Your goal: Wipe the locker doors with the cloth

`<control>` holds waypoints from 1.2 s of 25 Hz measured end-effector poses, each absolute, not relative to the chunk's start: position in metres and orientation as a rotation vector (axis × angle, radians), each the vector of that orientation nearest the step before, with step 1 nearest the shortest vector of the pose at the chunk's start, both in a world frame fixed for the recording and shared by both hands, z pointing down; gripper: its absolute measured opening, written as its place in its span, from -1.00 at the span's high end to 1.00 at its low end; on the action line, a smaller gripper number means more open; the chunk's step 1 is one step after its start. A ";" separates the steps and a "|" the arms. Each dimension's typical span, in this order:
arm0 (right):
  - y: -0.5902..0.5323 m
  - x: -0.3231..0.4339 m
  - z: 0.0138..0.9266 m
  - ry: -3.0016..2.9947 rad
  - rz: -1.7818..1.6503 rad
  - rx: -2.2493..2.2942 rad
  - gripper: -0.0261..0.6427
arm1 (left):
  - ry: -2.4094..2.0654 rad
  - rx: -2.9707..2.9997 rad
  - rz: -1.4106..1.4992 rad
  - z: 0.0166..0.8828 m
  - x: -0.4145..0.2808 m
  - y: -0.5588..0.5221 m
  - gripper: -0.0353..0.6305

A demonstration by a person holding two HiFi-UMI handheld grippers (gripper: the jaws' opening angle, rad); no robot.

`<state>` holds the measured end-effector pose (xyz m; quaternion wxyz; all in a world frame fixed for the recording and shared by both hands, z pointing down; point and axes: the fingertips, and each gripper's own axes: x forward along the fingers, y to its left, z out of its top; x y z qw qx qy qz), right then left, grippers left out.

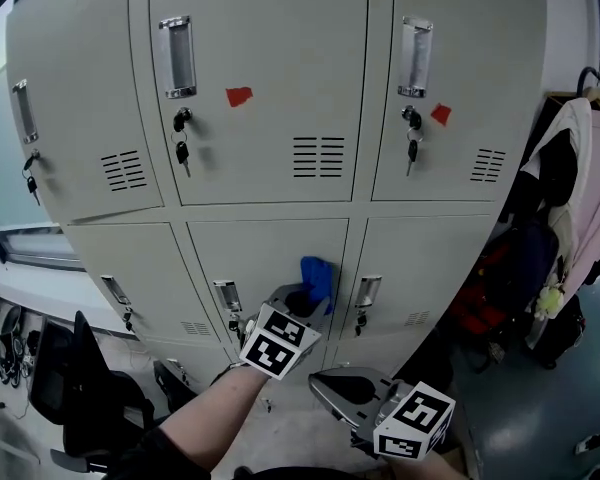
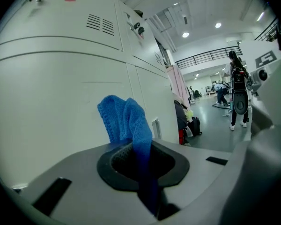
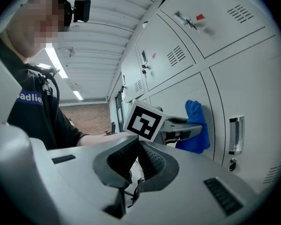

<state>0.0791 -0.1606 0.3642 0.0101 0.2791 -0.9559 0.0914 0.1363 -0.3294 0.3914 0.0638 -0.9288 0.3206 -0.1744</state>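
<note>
My left tool [image 1: 302,302] is clamped on the blue cloth [image 1: 317,276]. In the left gripper view the cloth [image 2: 127,118] runs down between the 2 jaws of the tool [image 2: 143,165] and bunches up above them. The cloth sits at the lower middle door [image 1: 270,253] of the lockers [image 1: 260,88], close to that door's right edge and just left of the next door's handle [image 1: 368,290]. From the right gripper view the cloth [image 3: 195,125] looks to be touching the door face [image 3: 215,111], with the left tool [image 3: 189,130] pointing at it from the near side.

My right tool [image 1: 342,388] is lower and nearer, to the right of the left tool and apart from the lockers. Its jaws [image 3: 136,161] are together at the tips with nothing between them.

The 2 upper doors facing me each carry a red sticker [image 1: 239,96] and a metal handle [image 1: 177,56], and keys [image 1: 182,152] hang from the locks. Clothes [image 1: 580,178] hang to the right of the lockers. A black chair [image 1: 85,388] stands at the near left on the floor. The left gripper view shows a person with a backpack [image 2: 238,95] standing far off in the hall.
</note>
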 end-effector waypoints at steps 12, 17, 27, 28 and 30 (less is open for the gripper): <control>-0.156 0.029 0.367 -3.007 0.287 0.714 0.93 | 1.329 -2.751 -0.478 0.396 -0.015 -0.317 0.74; -0.152 0.010 0.366 -3.013 0.281 0.654 0.93 | 1.465 -2.708 -0.511 0.408 -0.061 -0.330 0.74; -0.153 0.015 0.371 -2.987 0.298 0.689 0.93 | 1.391 -2.750 -0.582 0.429 -0.032 -0.347 0.74; -0.153 0.017 0.371 -2.985 0.301 0.695 0.93 | 1.380 -2.759 -0.586 0.431 -0.027 -0.347 0.74; -0.154 0.022 0.373 -2.979 0.307 0.710 0.93 | 1.355 -2.776 -0.594 0.435 -0.016 -0.348 0.74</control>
